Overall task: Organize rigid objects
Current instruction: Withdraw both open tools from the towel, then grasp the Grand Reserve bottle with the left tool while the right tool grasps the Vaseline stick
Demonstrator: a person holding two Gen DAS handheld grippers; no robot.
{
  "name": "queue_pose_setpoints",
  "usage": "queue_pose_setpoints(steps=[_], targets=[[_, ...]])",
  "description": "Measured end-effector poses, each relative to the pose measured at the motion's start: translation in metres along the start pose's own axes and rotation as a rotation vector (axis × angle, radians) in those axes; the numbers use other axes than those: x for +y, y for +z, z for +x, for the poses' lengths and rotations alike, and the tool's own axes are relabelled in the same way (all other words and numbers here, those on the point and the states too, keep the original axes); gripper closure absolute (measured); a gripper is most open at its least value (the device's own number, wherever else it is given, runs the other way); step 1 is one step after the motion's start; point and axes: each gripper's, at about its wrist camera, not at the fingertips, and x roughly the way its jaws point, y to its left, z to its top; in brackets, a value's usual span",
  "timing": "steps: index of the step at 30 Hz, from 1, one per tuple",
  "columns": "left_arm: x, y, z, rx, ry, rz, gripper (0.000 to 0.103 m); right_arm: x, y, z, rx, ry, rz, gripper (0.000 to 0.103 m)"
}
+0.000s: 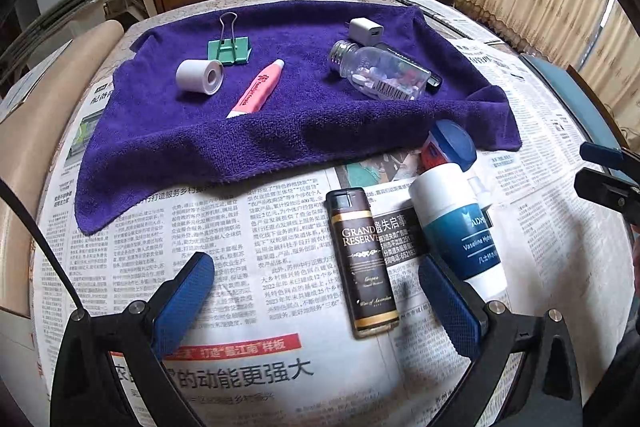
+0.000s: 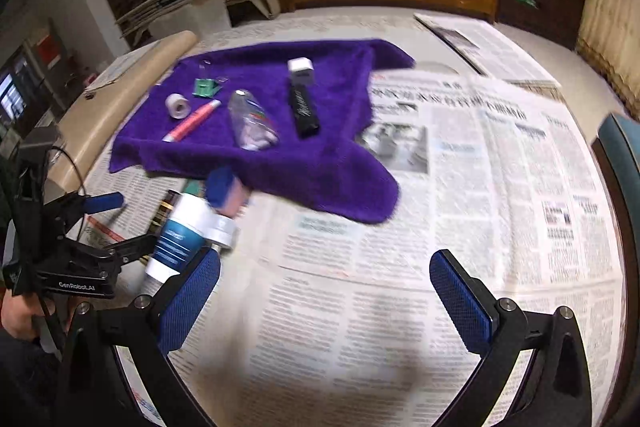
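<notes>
Brown and gold, the flat lighter lies on the newspaper just short of the purple towel's near edge, its long axis running roughly away from the left gripper and sitting between that gripper's two blue pads, nearer the right-hand one; the jaws stand wide apart and grip nothing. Touching its far right side lies the white and teal lotion tube, slanted, cap end toward the towel, with a blue-capped container just beyond it at the towel's hem. I judge the left hand the nearer one for either item. On the towel rest a white tape roll, a green binder clip, a pink tube, a clear bottle lying on its side with small pills or beads inside, a black stick behind it, and a white charger plug toward the far edge. The right gripper hangs spread open over bare newspaper, well to the right of the cluster, empty; its view is blurred, so fine detail there is unclear
</notes>
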Motion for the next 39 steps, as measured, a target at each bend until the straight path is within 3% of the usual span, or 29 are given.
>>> queue_pose_setpoints(steps=[3,8,14,16,18,25,34,39], targets=[[-0.005,-0.001,0.004,-0.003,0.021,0.001,0.002,-0.005,-0.002,-0.004,-0.021,-0.004,0.008,0.000],[-0.011,-0.007,0.002,-0.036,0.064,0.020,0.016,-0.011,-0.005,-0.003,-0.009,0.000,0.012,0.000],[-0.017,-0.007,-0.003,-0.074,0.055,0.028,0.046,-0.014,-0.010,-0.002,0.005,0.005,0.012,0.000],[-0.021,-0.007,-0.005,-0.081,0.064,0.021,0.068,-0.015,-0.011,-0.002,0.007,0.006,0.014,0.000],[-0.024,-0.008,-0.006,-0.077,0.054,0.027,0.080,-0.016,-0.011,-0.001,0.013,0.006,0.019,0.000],[-0.013,-0.011,-0.012,-0.084,0.011,-0.037,0.080,-0.004,-0.011,0.005,0.017,0.022,-0.003,0.000],[0.024,-0.018,-0.018,-0.086,0.068,-0.087,0.080,0.049,-0.006,0.020,0.012,0.121,-0.044,0.000],[0.036,-0.021,-0.023,-0.088,0.111,-0.084,0.080,0.084,-0.016,0.026,0.007,0.101,0.004,0.000]])
